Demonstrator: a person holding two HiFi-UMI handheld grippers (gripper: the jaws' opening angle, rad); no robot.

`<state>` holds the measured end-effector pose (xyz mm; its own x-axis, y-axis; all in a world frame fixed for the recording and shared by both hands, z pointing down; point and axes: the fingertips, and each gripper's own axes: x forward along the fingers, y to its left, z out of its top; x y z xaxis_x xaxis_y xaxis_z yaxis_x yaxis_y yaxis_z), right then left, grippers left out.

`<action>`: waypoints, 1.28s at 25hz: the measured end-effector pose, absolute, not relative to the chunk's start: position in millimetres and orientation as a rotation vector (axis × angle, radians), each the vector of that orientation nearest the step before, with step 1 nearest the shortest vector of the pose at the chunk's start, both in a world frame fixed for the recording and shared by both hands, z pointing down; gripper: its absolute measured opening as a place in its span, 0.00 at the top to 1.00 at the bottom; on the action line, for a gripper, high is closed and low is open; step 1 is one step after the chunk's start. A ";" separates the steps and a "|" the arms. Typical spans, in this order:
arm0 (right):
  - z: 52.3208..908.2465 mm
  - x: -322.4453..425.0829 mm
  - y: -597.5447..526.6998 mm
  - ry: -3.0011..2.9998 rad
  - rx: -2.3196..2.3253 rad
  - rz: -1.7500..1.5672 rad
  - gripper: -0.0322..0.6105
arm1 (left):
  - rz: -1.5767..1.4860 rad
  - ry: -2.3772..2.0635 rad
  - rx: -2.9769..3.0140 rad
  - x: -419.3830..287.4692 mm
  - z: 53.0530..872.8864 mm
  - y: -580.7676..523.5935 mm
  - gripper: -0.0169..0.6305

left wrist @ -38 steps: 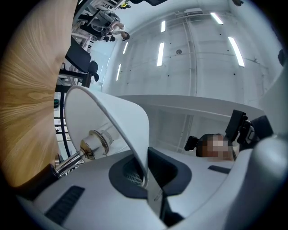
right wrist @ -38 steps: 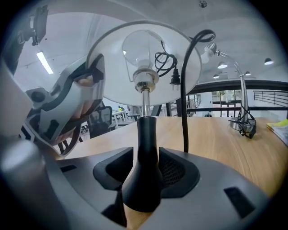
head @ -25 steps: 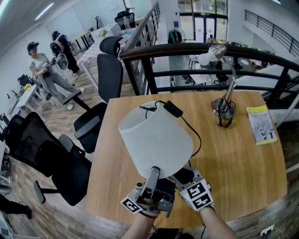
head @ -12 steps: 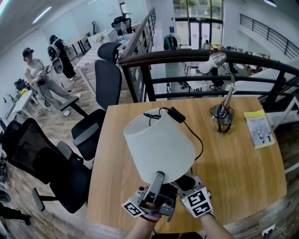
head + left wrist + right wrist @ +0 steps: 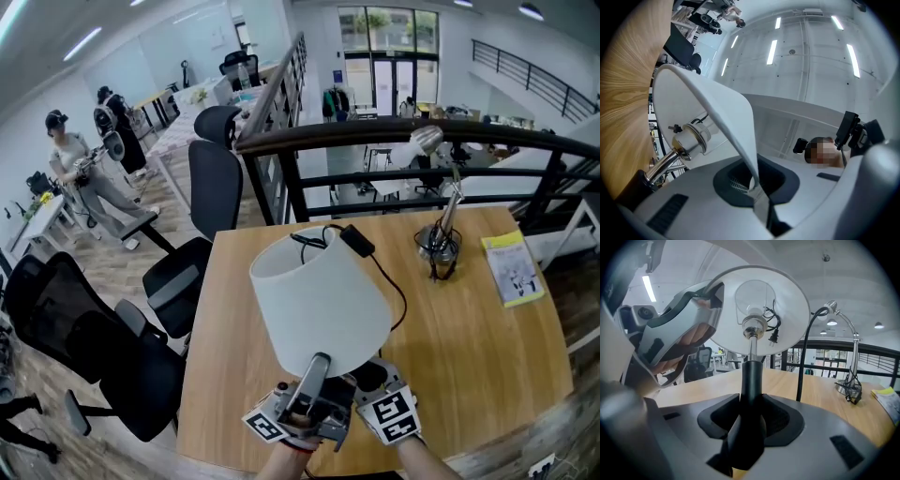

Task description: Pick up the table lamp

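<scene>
The table lamp has a white shade (image 5: 319, 300) that leans toward the table's far left, and a black stem (image 5: 750, 385). In the head view my left gripper (image 5: 316, 367) is shut on the shade's lower rim. The left gripper view shows the thin shade wall (image 5: 736, 122) pinched in the left gripper (image 5: 757, 187), with the metal bulb socket (image 5: 691, 137) inside the shade. My right gripper (image 5: 368, 367) is shut on the black stem where it flares toward the base, as the right gripper (image 5: 749, 425) shows in its own view. The lamp's foot is hidden behind both grippers.
The lamp's black cord and plug (image 5: 356, 242) trail over the wooden table (image 5: 469, 347). A silver desk lamp (image 5: 439, 230) and a yellow booklet (image 5: 511, 270) sit at the far right. A dark railing (image 5: 394, 136) borders the far edge; office chairs (image 5: 214, 178) and people (image 5: 75, 159) are to the left.
Both grippers keep their hold on the lamp and have hardly moved. The shade has tipped slightly, and the head view has shifted a little.
</scene>
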<state>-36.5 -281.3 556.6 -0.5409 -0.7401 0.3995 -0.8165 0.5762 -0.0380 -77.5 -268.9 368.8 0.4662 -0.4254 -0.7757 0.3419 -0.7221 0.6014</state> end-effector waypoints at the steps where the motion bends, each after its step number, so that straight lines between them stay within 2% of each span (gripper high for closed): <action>1: 553.7 -38.1 -280.9 -2.481 1.270 0.312 0.71 | -1.322 -0.067 1.987 -77.5 365.7 -266.8 0.96; 32: 452.1 -41.3 -312.6 -2.645 1.314 0.189 0.71 | -1.324 -0.069 2.285 -66.3 267.1 -267.0 0.96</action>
<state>-41.3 -312.6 452.1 -0.5924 -0.7756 0.2180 -0.7987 0.6008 -0.0332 -66.3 -267.0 267.1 0.5270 -0.2827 -0.8015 0.1981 -0.8762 0.4393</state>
